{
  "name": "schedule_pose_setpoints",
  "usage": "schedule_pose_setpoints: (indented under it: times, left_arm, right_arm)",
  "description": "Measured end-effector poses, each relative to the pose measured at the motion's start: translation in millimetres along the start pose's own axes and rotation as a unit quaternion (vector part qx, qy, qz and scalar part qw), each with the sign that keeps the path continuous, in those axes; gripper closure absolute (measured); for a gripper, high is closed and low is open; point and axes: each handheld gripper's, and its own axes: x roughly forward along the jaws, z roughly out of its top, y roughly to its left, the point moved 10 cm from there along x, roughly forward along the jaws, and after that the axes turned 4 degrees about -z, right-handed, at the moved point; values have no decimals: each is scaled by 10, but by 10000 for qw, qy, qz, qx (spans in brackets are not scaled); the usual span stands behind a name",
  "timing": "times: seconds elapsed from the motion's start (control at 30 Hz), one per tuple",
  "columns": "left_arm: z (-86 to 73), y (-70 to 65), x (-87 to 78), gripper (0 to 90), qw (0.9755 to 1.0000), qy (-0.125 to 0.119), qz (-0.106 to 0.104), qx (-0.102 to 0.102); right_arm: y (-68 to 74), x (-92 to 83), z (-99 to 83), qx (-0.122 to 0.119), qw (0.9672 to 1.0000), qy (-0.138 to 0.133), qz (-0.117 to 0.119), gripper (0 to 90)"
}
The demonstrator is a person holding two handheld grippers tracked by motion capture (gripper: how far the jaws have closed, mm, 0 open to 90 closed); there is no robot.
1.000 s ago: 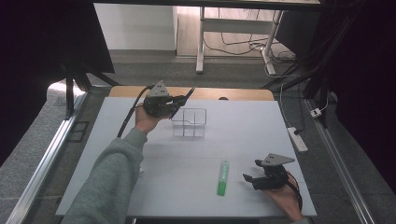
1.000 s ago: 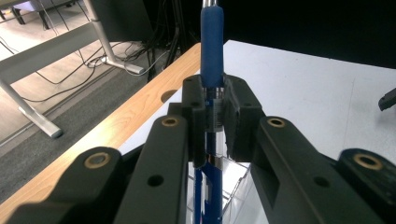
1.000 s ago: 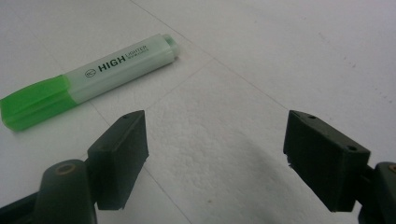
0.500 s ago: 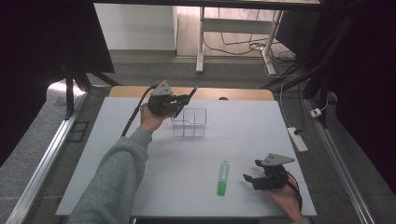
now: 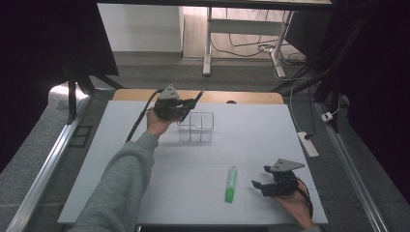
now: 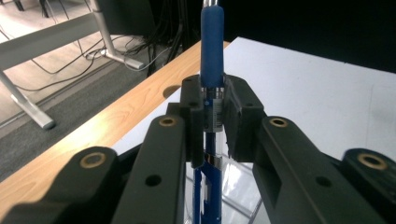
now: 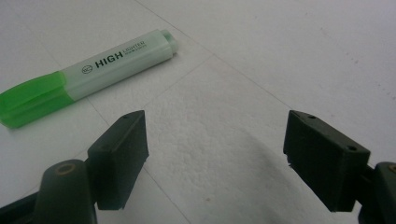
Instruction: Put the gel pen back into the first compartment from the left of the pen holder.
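My left gripper is shut on a blue pen at the far side of the white table, beside the left end of a clear plastic box. In the left gripper view the jaws clamp the pen at its clear barrel. The blue grip sticks out past the left gripper, and the box shows below. A green highlighter lies flat at the near right. My right gripper rests on the table just right of it, open with nothing between its fingers. The right gripper view has the highlighter ahead of the left jaw.
The white table top has a wooden strip along its far edge. A white power strip lies off the right edge. A grey sleeve crosses the near left of the table.
My left gripper with the pen has shifted slightly right, toward the clear box. The right gripper and the highlighter have stayed in place.
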Motion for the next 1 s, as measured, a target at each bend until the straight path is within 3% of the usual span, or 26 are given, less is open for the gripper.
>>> schedule_pose_setpoints:
  times: [0.2,0.3,0.47,0.77,0.9,1.0]
  left_arm:
    - [-106,60,-40,555,9995,43,82,-308]
    - [-113,59,-100,520,9994,63,63,-328]
    - [-98,41,-193,498,9992,44,25,-392]
    - [-222,-102,-403,490,9988,322,-100,-358]
    - [-322,-185,-525,485,9982,478,-48,-362]
    - [-404,-247,-622,480,9983,551,122,-174]
  right_arm:
    - [3,0,-2,-4,10000,4,6,222]
    - [2,3,-1,-2,10000,3,8,222]
    - [5,6,-1,-23,10000,24,-2,222]
    - [7,-11,13,-12,10000,-17,-22,222]
    - [13,-16,22,-22,10000,-36,-20,222]
    - [15,-21,24,-33,10000,-32,-26,222]
